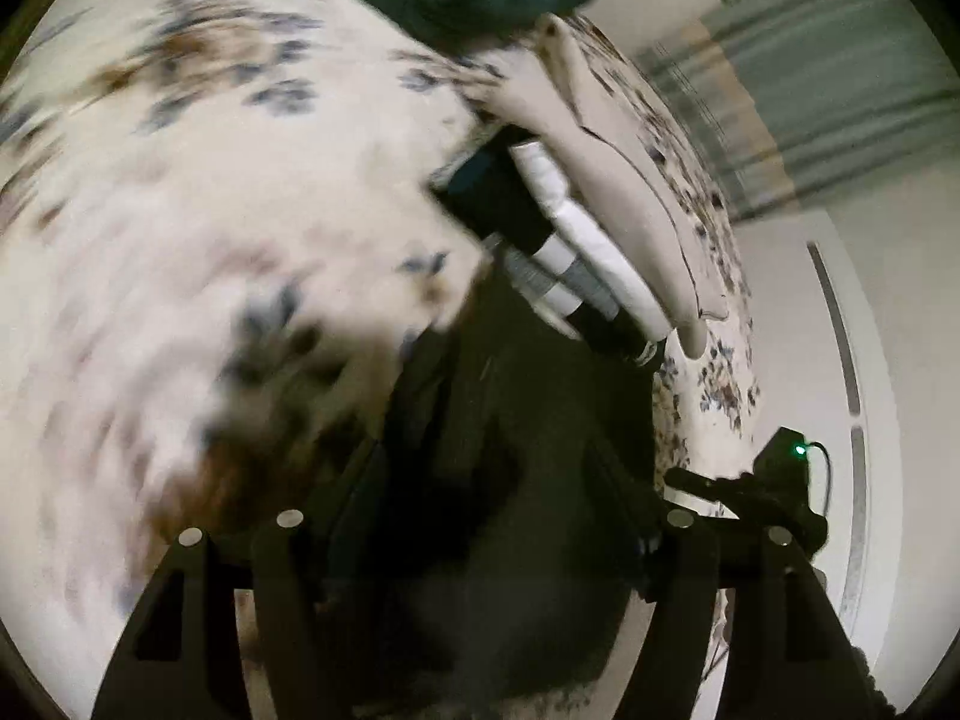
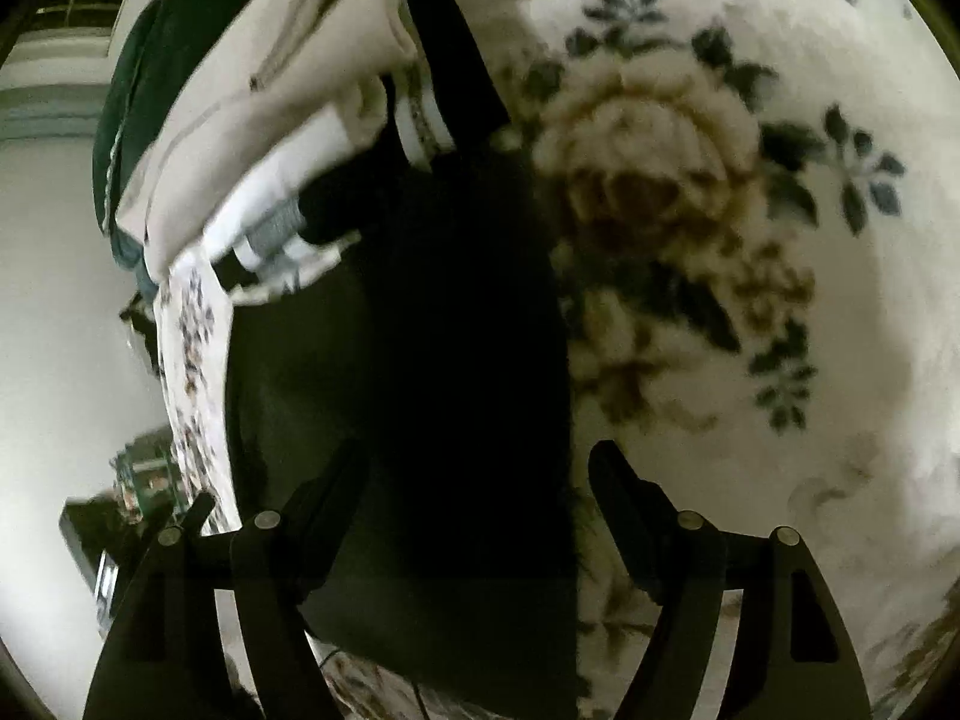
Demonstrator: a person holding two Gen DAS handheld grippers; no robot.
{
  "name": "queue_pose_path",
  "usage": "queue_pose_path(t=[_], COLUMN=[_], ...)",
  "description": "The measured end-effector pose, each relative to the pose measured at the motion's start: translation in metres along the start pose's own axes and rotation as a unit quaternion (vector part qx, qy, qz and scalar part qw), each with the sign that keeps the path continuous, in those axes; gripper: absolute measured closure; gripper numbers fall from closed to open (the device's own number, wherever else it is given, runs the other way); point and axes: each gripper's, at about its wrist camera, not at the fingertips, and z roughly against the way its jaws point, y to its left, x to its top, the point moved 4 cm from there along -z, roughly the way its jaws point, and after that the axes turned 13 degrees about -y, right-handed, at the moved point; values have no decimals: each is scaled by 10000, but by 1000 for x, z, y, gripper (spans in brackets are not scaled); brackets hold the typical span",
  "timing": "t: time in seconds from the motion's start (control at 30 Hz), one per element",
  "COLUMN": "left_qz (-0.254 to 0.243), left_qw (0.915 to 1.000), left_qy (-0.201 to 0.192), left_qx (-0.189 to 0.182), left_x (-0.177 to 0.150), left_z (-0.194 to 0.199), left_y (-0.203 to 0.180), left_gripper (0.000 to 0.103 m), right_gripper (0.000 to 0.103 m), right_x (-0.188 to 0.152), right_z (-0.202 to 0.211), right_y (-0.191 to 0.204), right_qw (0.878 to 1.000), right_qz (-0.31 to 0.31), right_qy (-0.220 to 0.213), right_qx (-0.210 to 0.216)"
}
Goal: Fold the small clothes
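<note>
A dark garment (image 2: 420,390) lies flat on the flowered bedspread (image 2: 780,240), just in front of a row of folded clothes (image 2: 252,138). Both the left gripper (image 1: 480,552) and the right gripper (image 2: 474,516) hover over the garment with jaws spread wide, holding nothing. A fold looks about to begin: each must pinch an edge next. No container is visible.

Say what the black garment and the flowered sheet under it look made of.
Black garment: soft matte cloth, probably a knit; it lies limp and shows no shine. Flowered sheet: smooth printed woven fabric, likely cotton or a blend; flat, dull, faintly creased.
</note>
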Motion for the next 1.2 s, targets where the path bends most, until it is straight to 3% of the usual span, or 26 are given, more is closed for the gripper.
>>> queue_pose_path(t=[0.1, 0.27, 0.47, 0.57, 0.7, 0.8, 0.87, 0.9, 0.93, 0.97, 1.03, 1.07, 1.2], left_qz=[513, 1510, 2483, 2695, 2927, 3153, 3224, 3177, 3108, 2999, 2889, 2856, 2729], left_qw=[9982, 9875, 9677, 9615, 9523, 9423, 9369, 9379, 9402, 9436, 9470, 9486, 9549], left_qy=[-101, -135, -426, -531, -859, -1128, -1348, -1390, -1387, -1396, -1386, -1347, -1108], left_qx=[285, 440, 79, -52, -59, -21, -67, -88, -132, -143, -201, -221, -379], left_x=[-51, -129, -184, -191, -175, -158, -147, -142, -139, -134, -127, -126, -112], left_z=[33, 40, 4, -23, -41, -38, -33, -31, -30, -28, -25, -24, -21], left_y=[17, 30, 28, 26, 29, 31, 33, 33, 33, 31, 29, 30, 35], left_gripper=[37, 37, 37, 37, 37, 37, 49, 66, 71, 72, 73, 73, 75], right_gripper=[25, 25, 25, 25, 25, 17, 11, 11, 11, 14, 64, 77, 81], right_x=[-5, 1, 12, 16, 22, 28, 31, 33, 35, 36, 36, 33, 24], right_z=[-7, -24, -50, -58, -70, -82, -91, -94, -95, -95, -93, -94, -83], right_y=[-10, -20, -21, -18, -11, -5, -2, -1, -1, -1, 1, 1, 8], right_qw=[9997, 9983, 9949, 9933, 9908, 9895, 9882, 9871, 9862, 9854, 9858, 9874, 9879], right_qz=[49, 162, 356, 334, 231, 44, -175, -299, -421, -508, -434, -365, -278], right_qy=[204, 491, 797, 890, 950, 943, 895, 860, 782, 687, 521, 529, 318], right_qx=[82, 283, 505, 658, 941, 1099, 1235, 1320, 1400, 1475, 1536, 1443, 1495])
